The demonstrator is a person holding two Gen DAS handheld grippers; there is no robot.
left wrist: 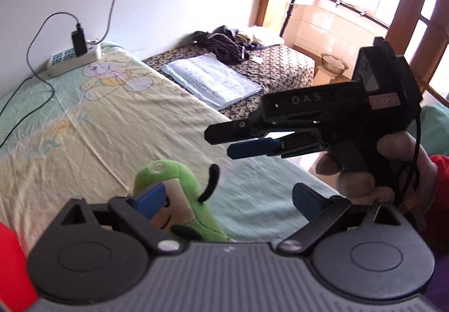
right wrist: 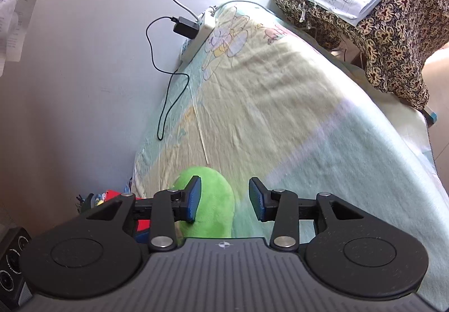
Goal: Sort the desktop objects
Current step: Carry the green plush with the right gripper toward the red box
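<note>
A green plush toy (left wrist: 179,171) with a tan face and a black antenna lies on the cartoon-print sheet (left wrist: 112,115), close to the lens. My left gripper (left wrist: 228,198) stands wide open; the toy sits against its left finger, and the right pad is well away from it. A gloved hand holds my right gripper (left wrist: 220,143) in the air to the right, above the sheet. In the right wrist view the right gripper (right wrist: 226,198) is part open with a bare gap between its pads. The green plush toy (right wrist: 216,199) lies below and behind its left finger.
A white power strip (left wrist: 70,59) with a black charger and cables lies by the wall at the sheet's far end. An open notebook (left wrist: 210,79) and a pile of clothes (left wrist: 224,42) rest on a patterned cloth beyond. Small toys (right wrist: 103,197) and a dark box (right wrist: 11,264) sit lower left.
</note>
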